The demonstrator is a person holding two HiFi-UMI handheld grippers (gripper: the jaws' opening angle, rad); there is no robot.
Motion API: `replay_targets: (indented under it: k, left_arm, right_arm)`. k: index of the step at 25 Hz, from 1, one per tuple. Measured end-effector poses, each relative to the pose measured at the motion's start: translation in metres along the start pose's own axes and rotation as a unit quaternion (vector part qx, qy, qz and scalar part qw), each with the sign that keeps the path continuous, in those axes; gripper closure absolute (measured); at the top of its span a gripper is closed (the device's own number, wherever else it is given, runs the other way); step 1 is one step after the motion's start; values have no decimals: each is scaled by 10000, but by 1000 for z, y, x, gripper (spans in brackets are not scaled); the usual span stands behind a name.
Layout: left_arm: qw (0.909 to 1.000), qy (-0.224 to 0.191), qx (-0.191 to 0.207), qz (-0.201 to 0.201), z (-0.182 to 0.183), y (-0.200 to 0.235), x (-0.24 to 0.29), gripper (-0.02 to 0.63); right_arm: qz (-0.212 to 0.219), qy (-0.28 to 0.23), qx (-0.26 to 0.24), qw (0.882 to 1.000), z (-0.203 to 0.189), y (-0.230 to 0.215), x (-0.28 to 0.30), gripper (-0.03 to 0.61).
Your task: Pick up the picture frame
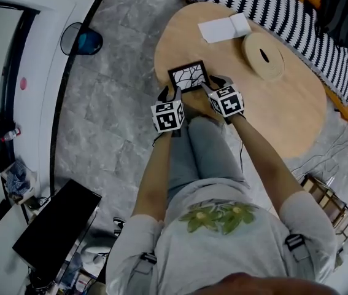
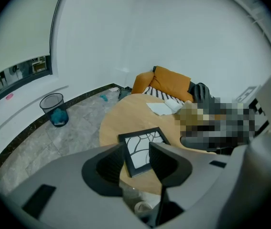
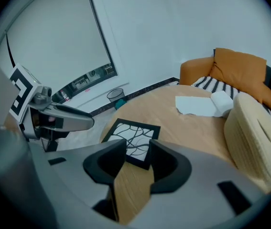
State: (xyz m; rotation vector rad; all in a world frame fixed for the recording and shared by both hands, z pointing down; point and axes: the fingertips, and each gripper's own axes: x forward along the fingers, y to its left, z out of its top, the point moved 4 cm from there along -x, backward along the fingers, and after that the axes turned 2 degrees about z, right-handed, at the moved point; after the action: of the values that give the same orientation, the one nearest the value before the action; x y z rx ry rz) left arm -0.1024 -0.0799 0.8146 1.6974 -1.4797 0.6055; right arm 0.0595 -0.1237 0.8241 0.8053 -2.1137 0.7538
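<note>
A black picture frame (image 1: 188,76) with a white branch print lies flat near the front edge of the round wooden table (image 1: 272,112). My left gripper (image 1: 171,94) hovers at the frame's near left corner, my right gripper (image 1: 211,88) at its near right corner. In the left gripper view the frame (image 2: 142,149) shows through the gap of the open left gripper (image 2: 137,157). The right gripper view shows the frame (image 3: 133,141) just beyond the open right gripper (image 3: 137,157). Neither pair of jaws touches the frame.
On the table lie white paper (image 1: 224,27) and a round woven mat (image 1: 263,55). A striped cushion (image 1: 284,17) rests on an orange seat behind. A wire bin (image 1: 80,40) stands on the grey stone floor, left. A dark screen (image 1: 57,229) lies near my feet.
</note>
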Motion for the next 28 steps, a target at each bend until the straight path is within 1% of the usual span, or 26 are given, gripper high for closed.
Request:
replay_targets:
  k: [9,15,22,26,28]
  left_arm:
    - [9999,80,-51,-70,-18,6,34,442]
    - [9999,125,-88,-32,-26,10,51,446]
    - [9997,217,-84,-9,-33,13,62,454]
    - [9995,309,-100,14,-39,14,64,462]
    - [9994,295,-162,20,-40,13,64,474]
  right_arm:
    - [-108,132,75,9998,-14,-14,33,426]
    - [-150,215,69,9996,-20,-21,48,426]
    - [-202,360,62,9991,-28,-24,55,426]
    - [-194,325,137,9992,-31,-24,56,425]
    - [-170,305,202,9992,-31,-24,56,436]
